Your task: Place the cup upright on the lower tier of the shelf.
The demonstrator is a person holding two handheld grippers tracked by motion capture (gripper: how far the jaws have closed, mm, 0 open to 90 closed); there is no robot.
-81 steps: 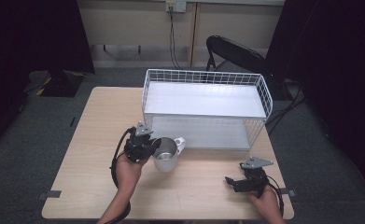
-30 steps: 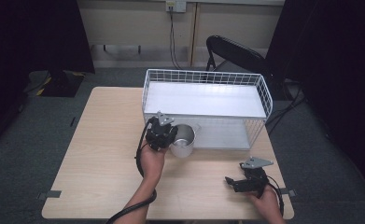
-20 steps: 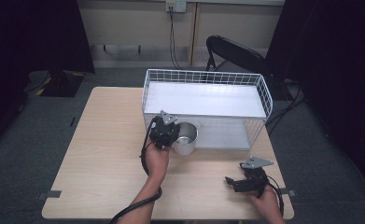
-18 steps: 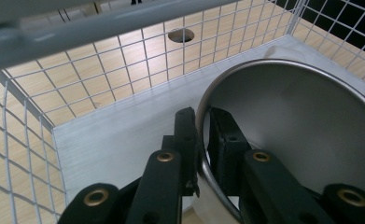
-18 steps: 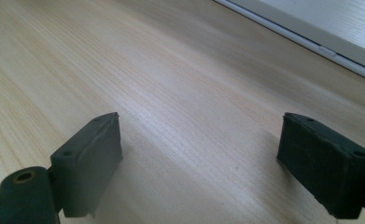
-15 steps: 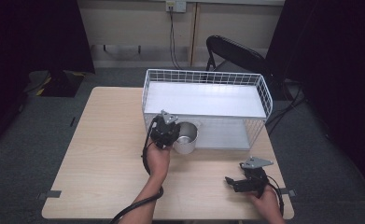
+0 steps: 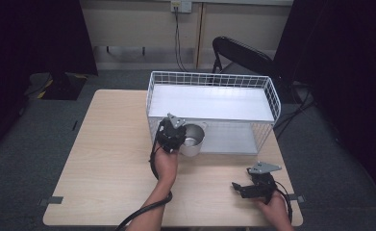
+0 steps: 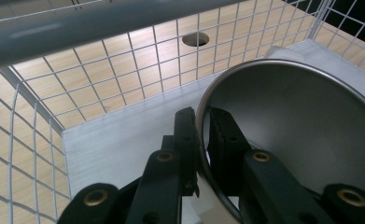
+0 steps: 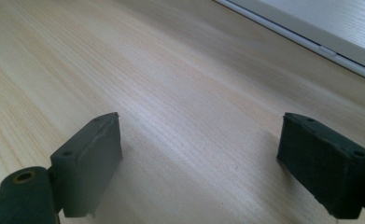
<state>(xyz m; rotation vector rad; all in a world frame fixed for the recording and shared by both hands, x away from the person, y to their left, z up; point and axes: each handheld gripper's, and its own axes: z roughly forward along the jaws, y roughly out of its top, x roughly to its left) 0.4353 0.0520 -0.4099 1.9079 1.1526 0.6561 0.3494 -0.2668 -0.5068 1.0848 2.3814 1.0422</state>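
1. Cup position: steel cup sits at the front-left mouth of the white wire rack's lower tier, mostly under the upper shelf, mouth up.
2. Grip: left gripper is clenched on the cup's rim, one jaw outside the wall, one inside; the thin steel wall is all that separates the pads. Cup looks roughly upright in the high view, though the left gripper view is too close to judge tilt well.
3. Key relation: open space of the lower shelf lies straight ahead of the jaws, running away from the person toward the rack's back mesh. The coming move probably goes along that line: forward and down, not sideways.
4. Clearance: upper shelf edge passes close over the cup rim in the left gripper view. Gripper body is just outside the rack front in the high view, so it likely meets the shelf edge first if pushed deep.
5. Cup base: cannot tell whether it rests on the lower shelf or hangs just above it; base is hidden.
6. Right gripper: released, jaws wide apart with nothing between, low over the wooden table near the front-right corner, well apart from cup and rack.
7. Nearer hand: left, plainly. Right has no role unless the rack needs steadying.
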